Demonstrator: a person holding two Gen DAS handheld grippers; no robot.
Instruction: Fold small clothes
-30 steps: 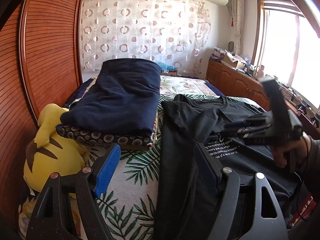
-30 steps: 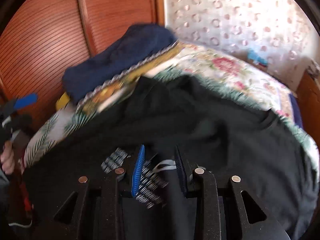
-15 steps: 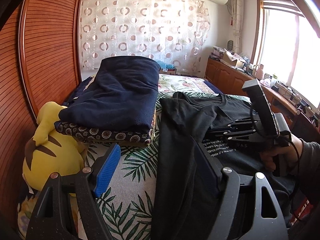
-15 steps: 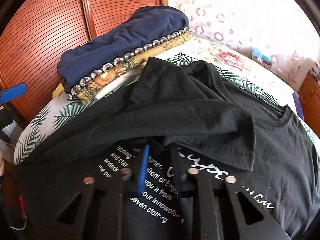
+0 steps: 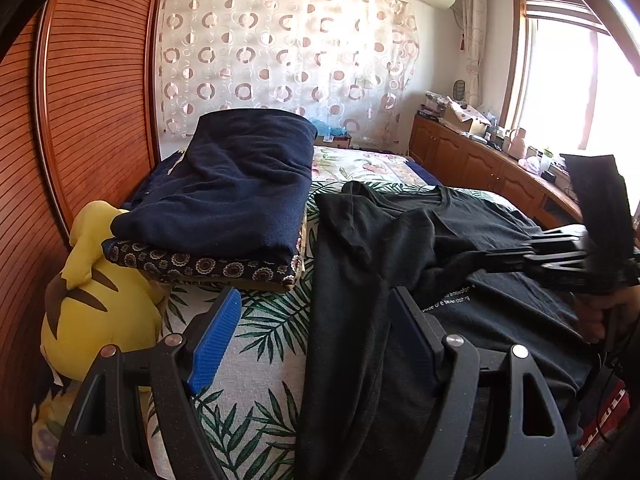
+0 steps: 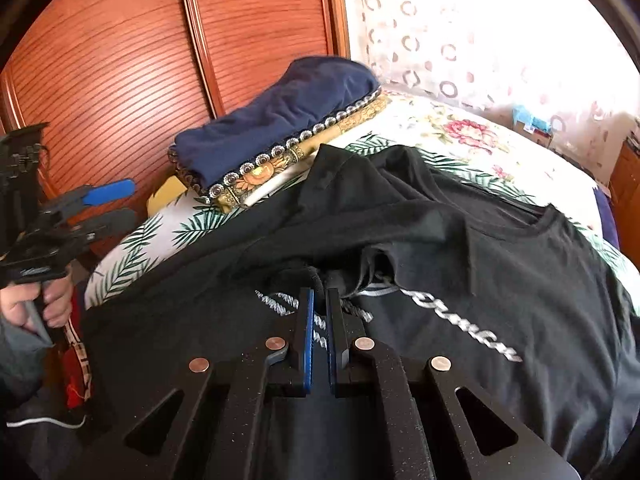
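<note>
A black T-shirt (image 5: 400, 264) with white lettering lies spread on the bed, its left side folded over the middle. It fills the right wrist view (image 6: 460, 248). My right gripper (image 6: 319, 294) is shut on a bunched fold of the shirt's sleeve edge over the lettering; it also shows in the left wrist view (image 5: 452, 262), reaching in from the right. My left gripper (image 5: 316, 312) is open and empty, low over the shirt's left edge at the near bed edge. It shows at the far left in the right wrist view (image 6: 108, 200).
A folded navy blanket (image 5: 236, 184) on patterned bedding lies at the left of the leaf-print bedsheet (image 5: 256, 360). A yellow plush toy (image 5: 92, 304) sits against the wooden wardrobe (image 5: 92, 112). A wooden cabinet (image 5: 480, 168) runs under the window at right.
My right gripper has closed on the shirt's folded sleeve edge and bunched it. It was part open over the lettering before. My left gripper stays open in place.
</note>
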